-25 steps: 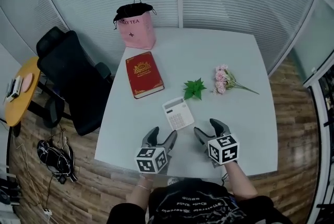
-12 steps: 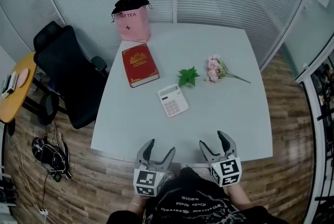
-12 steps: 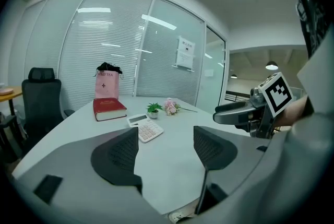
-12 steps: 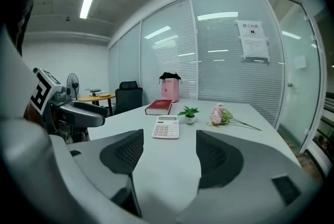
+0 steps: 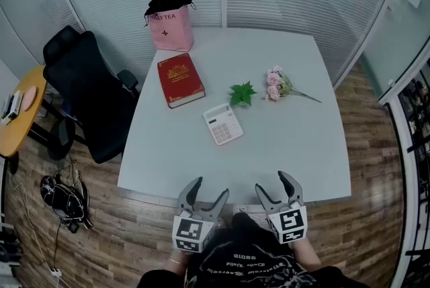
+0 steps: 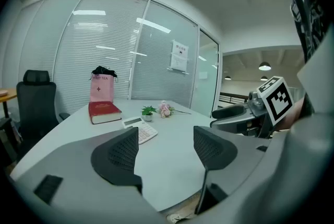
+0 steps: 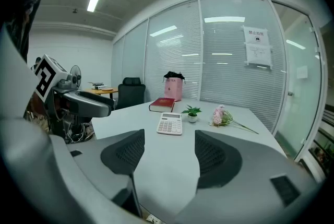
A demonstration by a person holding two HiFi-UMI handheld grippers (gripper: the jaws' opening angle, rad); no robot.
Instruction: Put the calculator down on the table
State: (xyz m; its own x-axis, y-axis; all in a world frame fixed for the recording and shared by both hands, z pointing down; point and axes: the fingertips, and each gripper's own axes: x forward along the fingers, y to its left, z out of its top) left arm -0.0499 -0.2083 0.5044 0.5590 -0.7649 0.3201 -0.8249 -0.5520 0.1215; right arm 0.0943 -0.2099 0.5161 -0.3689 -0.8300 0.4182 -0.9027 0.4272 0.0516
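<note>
The white calculator (image 5: 223,124) lies flat near the middle of the pale table (image 5: 295,152), also seen as the calculator (image 6: 140,130) and calculator (image 7: 170,124) in the gripper views. My left gripper (image 5: 207,194) is open and empty, held just off the table's near edge. My right gripper (image 5: 277,187) is open and empty too, beside the left one at the same edge. Both are well short of the calculator. In the gripper views, the left gripper (image 6: 166,147) and right gripper (image 7: 168,151) hold nothing between their jaws.
A red book (image 5: 180,80) lies at the left of the table, a pink bag (image 5: 170,26) at the far left corner. A small green plant (image 5: 241,94) and pink flowers (image 5: 281,86) sit beyond the calculator. A black office chair (image 5: 87,99) stands left of the table.
Both grippers have drawn back from beside the calculator to the table's near edge, still open. The calculator stays on the table.
</note>
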